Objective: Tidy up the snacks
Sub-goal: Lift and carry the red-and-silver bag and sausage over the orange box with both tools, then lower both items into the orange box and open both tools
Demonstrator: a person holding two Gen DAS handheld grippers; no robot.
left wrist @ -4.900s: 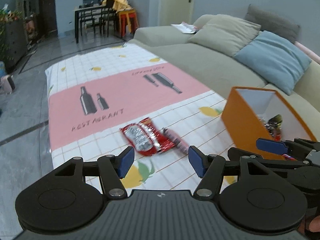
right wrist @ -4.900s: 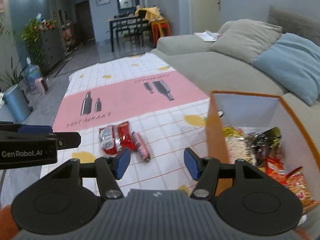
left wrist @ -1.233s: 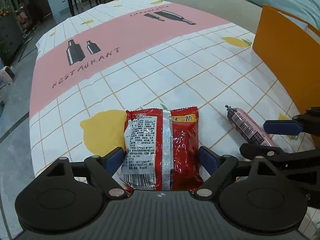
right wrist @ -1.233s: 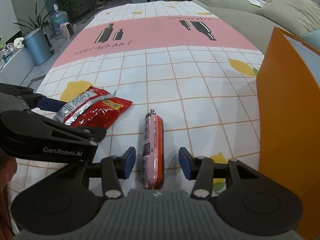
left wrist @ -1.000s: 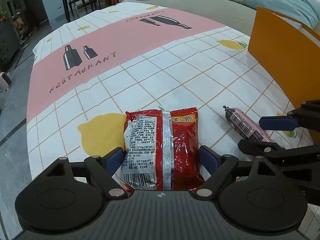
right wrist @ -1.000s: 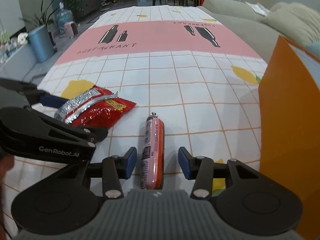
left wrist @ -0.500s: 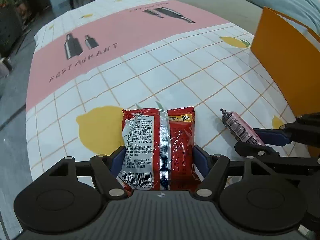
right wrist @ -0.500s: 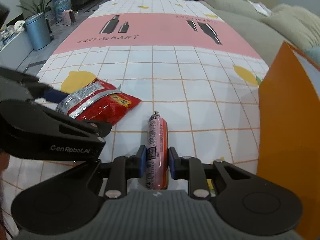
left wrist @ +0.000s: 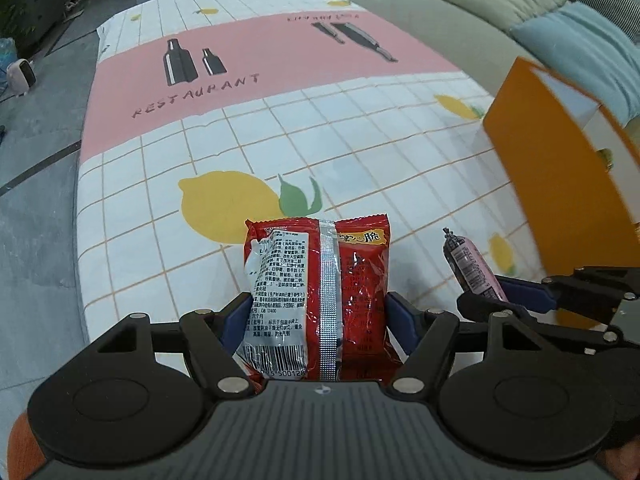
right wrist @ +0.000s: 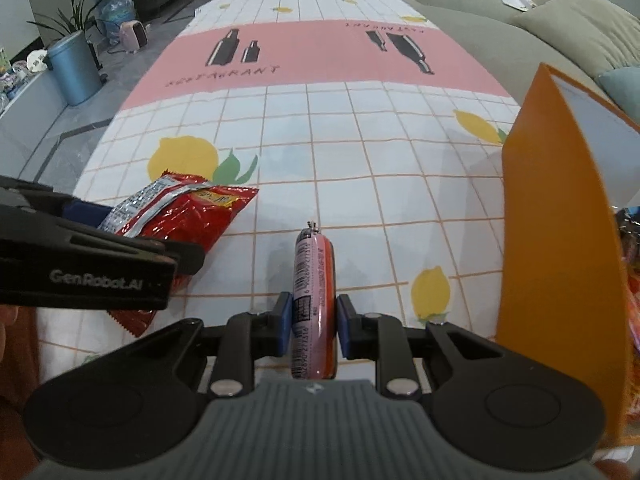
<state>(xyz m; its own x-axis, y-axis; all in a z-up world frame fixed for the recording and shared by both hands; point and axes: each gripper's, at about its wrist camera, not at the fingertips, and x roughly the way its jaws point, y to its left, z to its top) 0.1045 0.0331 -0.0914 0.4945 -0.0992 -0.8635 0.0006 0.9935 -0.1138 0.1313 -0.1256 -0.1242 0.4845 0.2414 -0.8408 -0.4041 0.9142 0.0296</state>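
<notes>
My left gripper [left wrist: 318, 318] is shut on a red snack packet [left wrist: 320, 292] and holds it lifted off the tablecloth, barcode side up. The packet also shows in the right wrist view [right wrist: 184, 212]. My right gripper [right wrist: 310, 326] is shut on a pink sausage stick [right wrist: 313, 292], which points forward between the blue pads. The sausage also shows at the right of the left wrist view [left wrist: 472, 268]. An orange box [right wrist: 560, 240] stands to the right with several snack bags inside; it also shows in the left wrist view [left wrist: 560, 168].
A tablecloth [left wrist: 280, 128] with lemons, a grid and a pink "RESTAURANT" band covers the table. A grey sofa [left wrist: 460, 12] with cushions runs along the right. A blue bin [right wrist: 76, 68] and plants stand on the floor at the far left.
Both grippers closed: the left on the red packet, the right on the sausage. Both snacks have risen off the tablecloth, and the views have shifted slightly.
</notes>
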